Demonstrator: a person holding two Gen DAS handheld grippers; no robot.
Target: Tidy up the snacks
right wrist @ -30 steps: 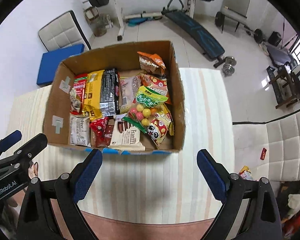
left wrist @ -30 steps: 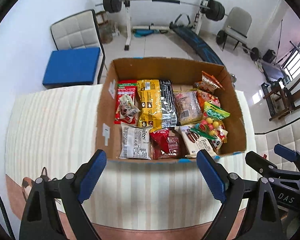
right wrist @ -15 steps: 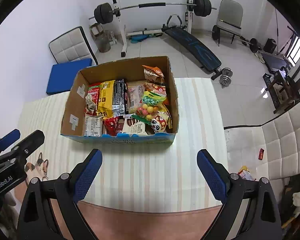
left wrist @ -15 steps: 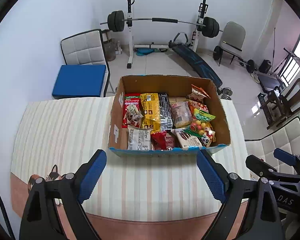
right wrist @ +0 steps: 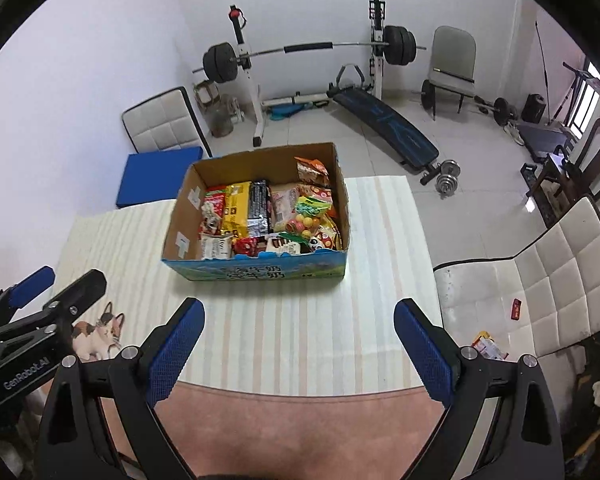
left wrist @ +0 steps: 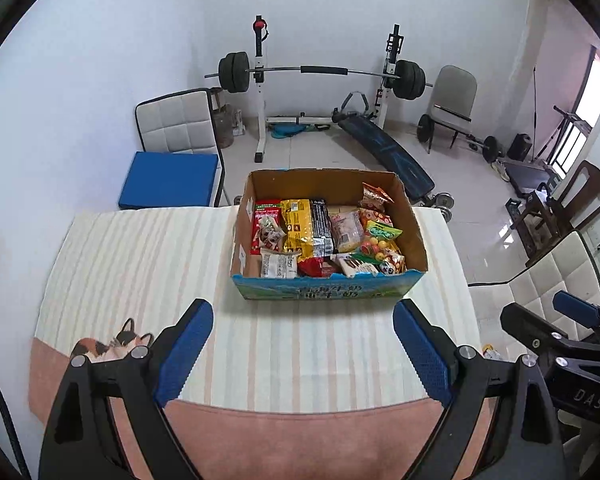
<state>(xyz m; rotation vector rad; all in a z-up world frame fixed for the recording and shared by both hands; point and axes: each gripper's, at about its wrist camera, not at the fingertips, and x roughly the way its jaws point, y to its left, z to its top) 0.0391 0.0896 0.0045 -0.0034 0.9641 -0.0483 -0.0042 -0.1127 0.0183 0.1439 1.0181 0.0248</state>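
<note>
Hovering above the striped table (left wrist: pixel 140 264), the left gripper (left wrist: pixel 303 344) and right gripper (right wrist: pixel 299 340) both gape wide, empty, short of the snack-filled cardboard box (left wrist: pixel 328 292).

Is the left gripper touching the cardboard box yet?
Apart. The left wrist view shows striped tablecloth between the open left gripper and the cardboard box.

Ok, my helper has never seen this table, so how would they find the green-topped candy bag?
Start at the open cardboard box on the striped tablecloth. Along its right-hand side lies a clear bag with a green header, the only packet showing round coloured balls.
</note>
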